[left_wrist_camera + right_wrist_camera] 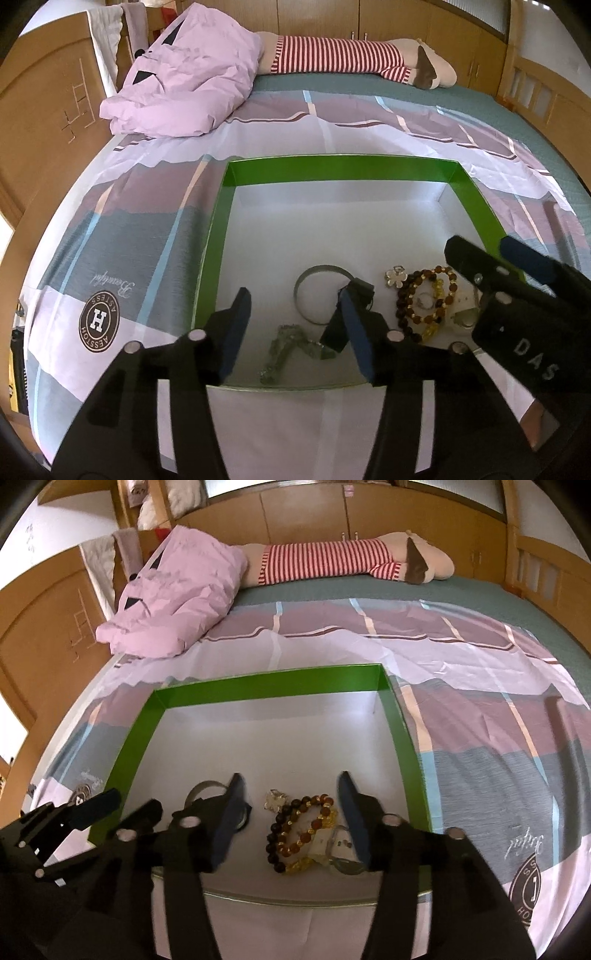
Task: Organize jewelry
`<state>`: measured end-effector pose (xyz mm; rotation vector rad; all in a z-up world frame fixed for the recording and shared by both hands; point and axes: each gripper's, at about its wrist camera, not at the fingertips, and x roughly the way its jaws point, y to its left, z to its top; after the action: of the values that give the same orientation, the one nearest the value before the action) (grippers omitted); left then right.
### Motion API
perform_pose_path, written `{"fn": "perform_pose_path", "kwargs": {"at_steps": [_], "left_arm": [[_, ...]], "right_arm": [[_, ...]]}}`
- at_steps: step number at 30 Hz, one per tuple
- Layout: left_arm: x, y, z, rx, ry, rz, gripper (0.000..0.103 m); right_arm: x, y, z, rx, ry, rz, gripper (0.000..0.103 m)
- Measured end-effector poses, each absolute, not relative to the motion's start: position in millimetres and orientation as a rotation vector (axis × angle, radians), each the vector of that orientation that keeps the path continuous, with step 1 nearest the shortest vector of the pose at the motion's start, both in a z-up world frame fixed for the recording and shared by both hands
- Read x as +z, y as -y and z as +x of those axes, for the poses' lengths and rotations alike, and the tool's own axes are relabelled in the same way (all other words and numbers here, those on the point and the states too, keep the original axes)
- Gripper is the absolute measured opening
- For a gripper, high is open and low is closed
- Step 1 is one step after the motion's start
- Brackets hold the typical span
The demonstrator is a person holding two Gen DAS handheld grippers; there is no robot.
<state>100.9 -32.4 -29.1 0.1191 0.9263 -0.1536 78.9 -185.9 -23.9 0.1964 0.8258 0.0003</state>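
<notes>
The right gripper [291, 805] hides part of what may be a watch [341, 860].

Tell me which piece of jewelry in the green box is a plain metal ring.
The silver bangle: one smooth band, while the beaded bracelets are strung beads.

Green box [332, 170]: we count one.
Bead bracelets [295, 830]: we count two, dark brown and amber.
Metal bangle [306, 295]: one.
Silver chain [284, 347]: one.
Flower charm [395, 275]: one.
Grippers [295, 321]: two.
</notes>
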Motion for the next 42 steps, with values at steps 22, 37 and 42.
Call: {"fn": "perform_pose_path", "kwargs": {"at_steps": [22, 37, 42], "left_arm": [[10.8, 32.6, 55.1, -0.165, -0.854, 0.134, 0.101], [10.0, 33.9, 52.8, -0.164, -0.858, 0.128, 0.101], [10.0, 33.7, 52.9, -0.167, -0.859, 0.127, 0.101]], "right_arm": [[20.8, 199.5, 33.1, -0.161, -0.752, 0.140, 0.102], [17.5, 190.3, 34.1, -0.117, -0.764, 0.136, 0.102], [17.0, 190.5, 34.1, -0.116, -0.765, 0.136, 0.102]]}}
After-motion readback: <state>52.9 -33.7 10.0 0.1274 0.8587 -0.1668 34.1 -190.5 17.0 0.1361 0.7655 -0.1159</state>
